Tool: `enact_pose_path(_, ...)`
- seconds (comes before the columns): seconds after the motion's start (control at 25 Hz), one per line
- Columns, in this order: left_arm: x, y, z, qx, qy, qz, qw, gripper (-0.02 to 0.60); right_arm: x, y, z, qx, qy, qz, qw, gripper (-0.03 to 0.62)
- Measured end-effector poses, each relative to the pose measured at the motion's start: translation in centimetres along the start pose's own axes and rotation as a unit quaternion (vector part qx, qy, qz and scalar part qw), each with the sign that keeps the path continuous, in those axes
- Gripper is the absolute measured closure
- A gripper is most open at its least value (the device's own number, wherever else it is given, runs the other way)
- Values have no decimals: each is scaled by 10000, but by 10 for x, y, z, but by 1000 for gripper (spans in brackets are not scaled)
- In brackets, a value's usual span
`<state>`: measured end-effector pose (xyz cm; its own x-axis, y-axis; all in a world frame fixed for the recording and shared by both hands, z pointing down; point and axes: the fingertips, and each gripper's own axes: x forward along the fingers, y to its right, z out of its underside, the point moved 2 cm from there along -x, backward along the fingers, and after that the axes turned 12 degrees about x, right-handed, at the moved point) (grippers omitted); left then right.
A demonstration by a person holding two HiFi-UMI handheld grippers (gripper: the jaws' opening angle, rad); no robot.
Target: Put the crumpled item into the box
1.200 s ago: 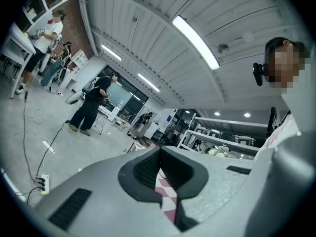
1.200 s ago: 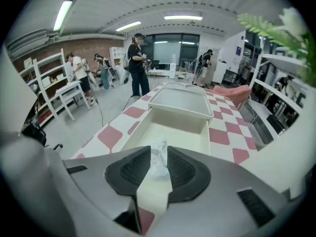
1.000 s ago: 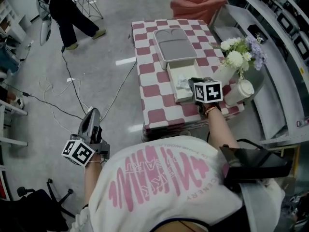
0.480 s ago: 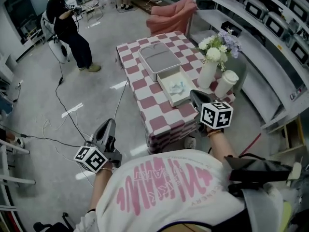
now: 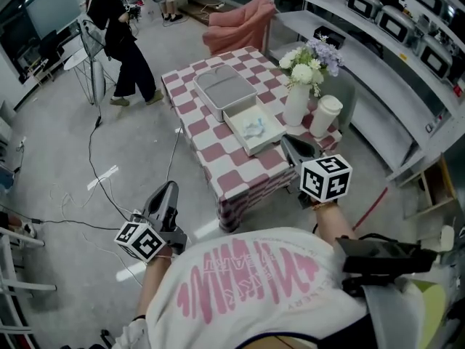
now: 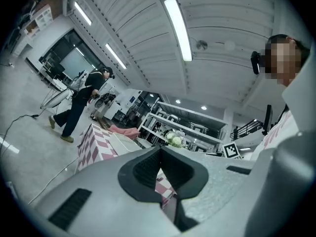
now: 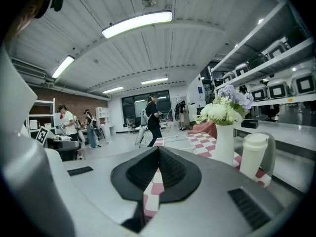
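Observation:
The crumpled pale item (image 5: 255,128) lies inside the open white box (image 5: 270,134) on the red-and-white checked table (image 5: 211,140). A grey-topped lid or tray (image 5: 224,89) sits just behind the box. My right gripper (image 5: 288,142) hovers over the table's near right corner, shut and empty, a short way from the box. In the right gripper view its jaws (image 7: 158,150) meet with nothing between them. My left gripper (image 5: 171,188) hangs low over the floor, left of the table, and in the left gripper view (image 6: 160,152) it is shut and empty.
A white vase (image 5: 296,105) with flowers (image 5: 311,57) and a lidded white cup (image 5: 324,115) stand on the table's right side. A pink armchair (image 5: 236,24) is behind the table, shelves (image 5: 378,42) run along the right. A person (image 5: 120,42) stands far left; cables (image 5: 94,151) cross the floor.
My right gripper has drawn back from the box toward me and shut, leaving the crumpled item inside. The head view has pulled away from the table.

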<state>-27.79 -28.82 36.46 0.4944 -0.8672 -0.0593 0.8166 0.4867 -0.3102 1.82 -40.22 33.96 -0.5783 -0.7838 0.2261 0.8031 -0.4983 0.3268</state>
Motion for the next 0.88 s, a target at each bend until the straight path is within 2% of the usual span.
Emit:
enact_pose_path(0.24,-3,26,3,1,-79,7,10000,574,-24,6,11,-34,-211,-43,9998,588)
enact_pose_path(0.64,-21,85,22,-88,-208,-205,9995,574,-103,32,25,55,-396,19,9992,588)
enact_pose_path(0.88,-34,132,32,-116,-215,-89,9997,574,-150,37,36,61,-437,60,9990,588)
